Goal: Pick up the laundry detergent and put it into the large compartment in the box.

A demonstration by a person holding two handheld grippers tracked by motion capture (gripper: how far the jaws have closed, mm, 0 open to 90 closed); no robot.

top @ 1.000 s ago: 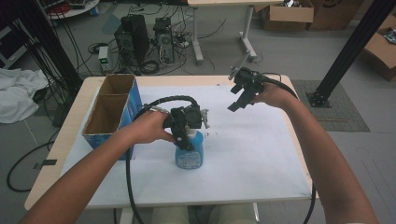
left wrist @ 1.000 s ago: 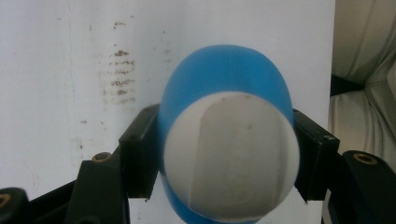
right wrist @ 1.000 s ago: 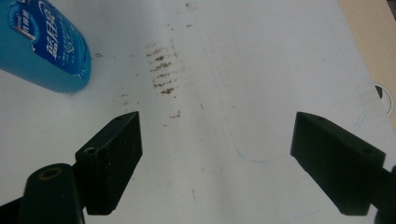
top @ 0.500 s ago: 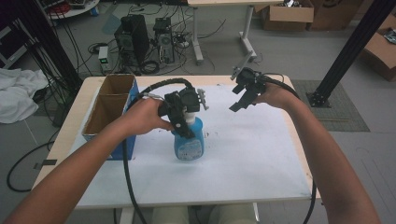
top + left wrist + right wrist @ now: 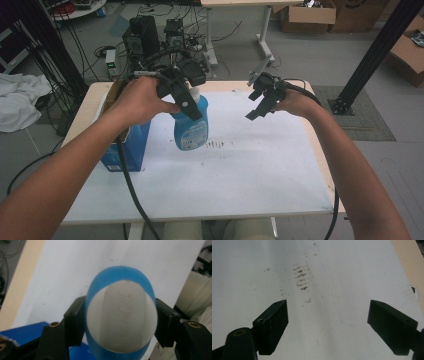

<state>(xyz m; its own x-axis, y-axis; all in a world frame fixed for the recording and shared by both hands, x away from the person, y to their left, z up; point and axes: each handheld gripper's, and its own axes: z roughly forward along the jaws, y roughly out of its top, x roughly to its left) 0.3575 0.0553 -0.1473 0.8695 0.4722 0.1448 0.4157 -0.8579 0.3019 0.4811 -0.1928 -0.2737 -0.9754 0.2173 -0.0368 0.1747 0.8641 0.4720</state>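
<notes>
So the left gripper (image 5: 192,107) has its jaws clamped on a smooth blue plastic bottle (image 5: 190,127) up off the white table (image 5: 250,170), oval white cap (image 5: 122,317) clear in its own view, while the right gripper (image 5: 257,107) hangs wide, holding nothing.

The white table top (image 5: 240,170) lies bare across its middle, near edge and right side — a gripper could pass freely there, and the right gripper view looks down on bare surface (image 5: 324,290) between wide-apart jaws. At the left edge a blue box (image 5: 125,147) stands as the one fixed obstacle. Just to its right, the blue bottle (image 5: 191,122) hangs above the table in the left gripper (image 5: 187,97), blocking that passage.
</notes>
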